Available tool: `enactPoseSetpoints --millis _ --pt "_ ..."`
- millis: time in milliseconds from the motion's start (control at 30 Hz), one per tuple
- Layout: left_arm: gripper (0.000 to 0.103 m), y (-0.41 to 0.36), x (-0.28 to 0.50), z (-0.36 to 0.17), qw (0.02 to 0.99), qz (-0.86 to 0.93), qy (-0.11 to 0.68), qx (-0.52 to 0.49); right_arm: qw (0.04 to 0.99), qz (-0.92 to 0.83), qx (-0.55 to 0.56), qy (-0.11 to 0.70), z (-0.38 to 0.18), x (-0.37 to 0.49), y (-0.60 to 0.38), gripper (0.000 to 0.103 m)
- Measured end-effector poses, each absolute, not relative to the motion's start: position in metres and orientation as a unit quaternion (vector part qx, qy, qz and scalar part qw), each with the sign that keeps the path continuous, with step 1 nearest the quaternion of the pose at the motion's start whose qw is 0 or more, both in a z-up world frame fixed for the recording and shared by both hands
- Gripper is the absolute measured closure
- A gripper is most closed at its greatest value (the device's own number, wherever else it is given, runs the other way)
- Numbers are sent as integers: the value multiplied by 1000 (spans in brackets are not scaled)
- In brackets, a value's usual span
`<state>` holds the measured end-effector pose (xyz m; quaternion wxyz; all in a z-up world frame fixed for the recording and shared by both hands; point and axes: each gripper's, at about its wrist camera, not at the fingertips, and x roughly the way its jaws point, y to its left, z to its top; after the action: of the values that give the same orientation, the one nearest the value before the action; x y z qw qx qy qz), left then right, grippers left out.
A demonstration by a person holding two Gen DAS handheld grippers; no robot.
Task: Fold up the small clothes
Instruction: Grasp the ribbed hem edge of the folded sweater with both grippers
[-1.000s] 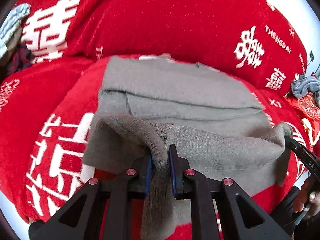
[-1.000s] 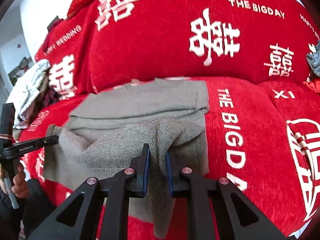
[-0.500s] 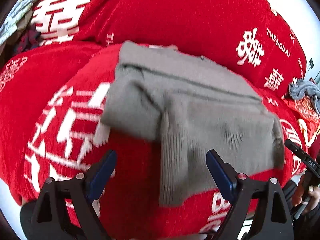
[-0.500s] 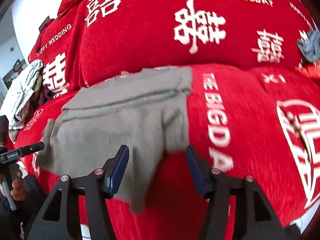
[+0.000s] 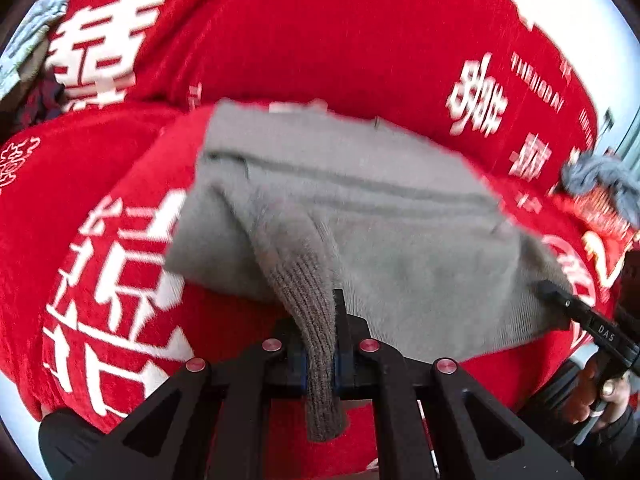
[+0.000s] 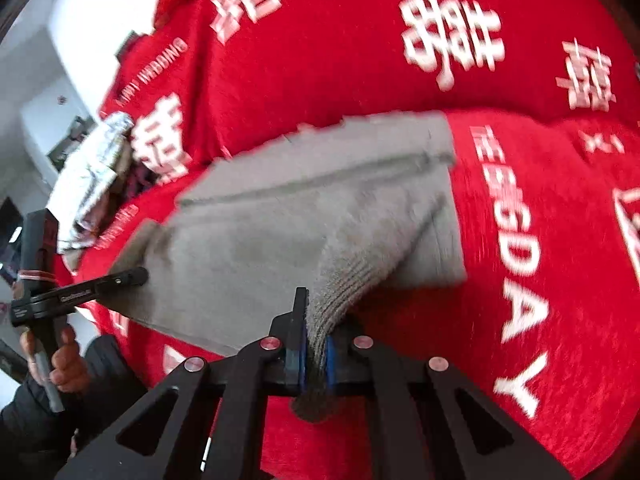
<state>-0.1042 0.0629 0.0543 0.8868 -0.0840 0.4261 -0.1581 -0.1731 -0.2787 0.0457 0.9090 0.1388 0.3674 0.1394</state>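
Fingers of the left gripper [image 5: 320, 344] and right gripper [image 6: 316, 344] have just closed, each pinching the ribbed hem of the grey sweater [image 5: 400, 240] on the red cover [image 5: 100, 208].

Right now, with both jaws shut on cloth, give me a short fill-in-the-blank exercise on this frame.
1. The left gripper clamps a ribbed cuff of the ____ sweater.
2. The sweater lies on a ____ blanket with white lettering.
3. The right gripper is shut on the sweater's ribbed ____.
4. English words printed beside the sweater read THE BIG ____.

Missing words: grey; red; cuff; DAY
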Motion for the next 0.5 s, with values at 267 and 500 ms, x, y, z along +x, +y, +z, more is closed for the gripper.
enactPoseSetpoints --millis 267,500 --pt "94 71 -67 91 902 -130 391 -128 927 126 183 301 101 -152 -296 96" --pt "94 65 -30 107 906 -118 386 -128 931 95 195 292 121 -114 -297 96"
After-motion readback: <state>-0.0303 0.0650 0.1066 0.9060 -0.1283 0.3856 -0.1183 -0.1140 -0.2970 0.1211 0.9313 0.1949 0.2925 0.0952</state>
